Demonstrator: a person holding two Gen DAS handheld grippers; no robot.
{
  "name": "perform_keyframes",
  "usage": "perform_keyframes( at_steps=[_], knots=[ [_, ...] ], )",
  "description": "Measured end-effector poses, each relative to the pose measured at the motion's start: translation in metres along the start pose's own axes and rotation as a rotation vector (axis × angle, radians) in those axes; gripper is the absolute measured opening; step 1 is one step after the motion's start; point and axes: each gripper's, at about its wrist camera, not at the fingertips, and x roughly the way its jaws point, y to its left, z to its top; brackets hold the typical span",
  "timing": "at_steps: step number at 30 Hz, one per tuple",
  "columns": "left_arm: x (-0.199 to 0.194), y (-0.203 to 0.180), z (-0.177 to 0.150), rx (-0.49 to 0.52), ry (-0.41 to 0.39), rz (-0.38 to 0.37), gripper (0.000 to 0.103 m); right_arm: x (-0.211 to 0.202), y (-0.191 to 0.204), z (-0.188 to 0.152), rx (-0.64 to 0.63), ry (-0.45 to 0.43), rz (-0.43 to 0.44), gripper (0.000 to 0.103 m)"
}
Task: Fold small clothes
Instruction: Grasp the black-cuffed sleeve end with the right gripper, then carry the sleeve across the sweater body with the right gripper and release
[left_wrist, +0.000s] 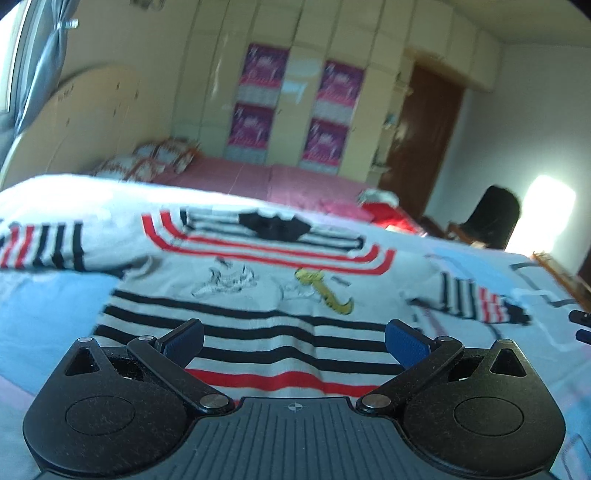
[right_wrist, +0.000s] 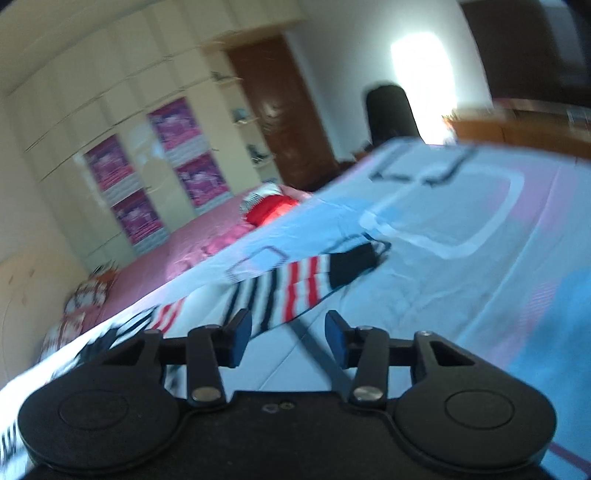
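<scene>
The striped sweater (left_wrist: 258, 295) is lying flat on the bed (left_wrist: 44, 302) for folding; left tool (left_wrist: 293, 341) and right tool (right_wrist: 288, 338) are hanging open, empty.

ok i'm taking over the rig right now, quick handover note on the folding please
Left gripper: open, empty, over the hem of the striped sweater.
Right gripper: fingers apart, nothing between them, aimed near the sweater's sleeve.
Sweater lies flat, face up on the blue bedsheet, both sleeves spread out sideways.
Done: laid out only, no fold visible.
Left: fold in the sleeves, then fold the body.
</scene>
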Motion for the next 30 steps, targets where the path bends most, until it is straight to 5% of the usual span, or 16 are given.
perform_keyframes(
  at_steps=[8,13,16,20,24,30],
  knots=[
    [0.108,-0.036,0.003,-0.009,0.117,0.118,0.103,0.156,-0.064,0.014,0.229,0.127,-0.026,0.041],
    [0.131,-0.043,0.006,-0.002,0.138,0.151,0.103,0.185,-0.071,0.013,0.259,0.114,0.026,0.042],
    [0.140,-0.040,0.007,-0.018,0.152,0.171,0.103,0.196,-0.064,0.018,0.201,0.128,0.004,0.013],
    [0.143,-0.032,0.014,-0.021,0.142,0.180,0.103,0.201,-0.062,0.023,0.170,0.120,-0.012,0.008],
    [0.142,-0.013,0.022,-0.023,0.113,0.201,0.103,0.200,-0.030,0.035,0.055,0.061,-0.015,0.008],
    [0.143,0.044,0.029,-0.112,0.096,0.218,0.103,0.166,0.092,0.037,-0.190,-0.018,0.156,0.008]
  ],
)
